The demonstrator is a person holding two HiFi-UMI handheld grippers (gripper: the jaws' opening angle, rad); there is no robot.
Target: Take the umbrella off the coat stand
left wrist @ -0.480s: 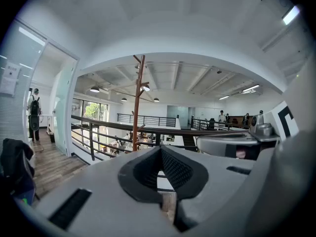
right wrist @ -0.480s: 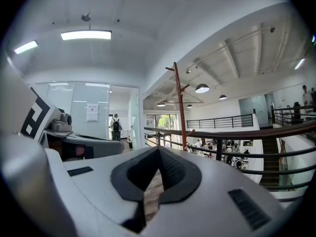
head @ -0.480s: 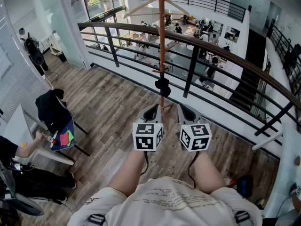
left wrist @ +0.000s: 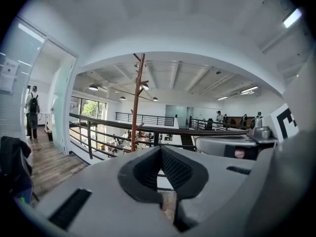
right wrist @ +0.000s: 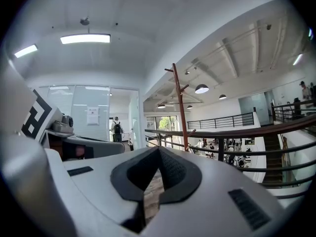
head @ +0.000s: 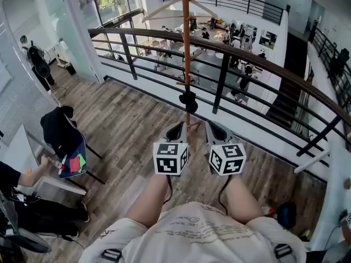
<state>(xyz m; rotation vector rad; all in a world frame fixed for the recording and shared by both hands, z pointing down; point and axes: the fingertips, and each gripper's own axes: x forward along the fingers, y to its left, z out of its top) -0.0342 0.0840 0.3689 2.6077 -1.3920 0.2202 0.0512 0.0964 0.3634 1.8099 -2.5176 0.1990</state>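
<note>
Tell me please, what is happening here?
A person holds a left tool and a right tool side by side, facing a wooden coat stand by the railing. Both tools are shut and empty. A small dark bundle, probably the umbrella, hangs on the stand's pole, untouched.

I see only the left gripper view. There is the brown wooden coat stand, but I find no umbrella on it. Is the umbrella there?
Observer: Yes. In the head view a small black folded umbrella hangs low on the thin brown wooden coat stand.
Operator: Does the right gripper hold something?
Observer: No. The right gripper has its jaws together, with nothing between them.
Operator: Where is the stand relative to both grippers?
Observer: In the head view its pole shows between the left gripper and the right one, beyond their tips.
</note>
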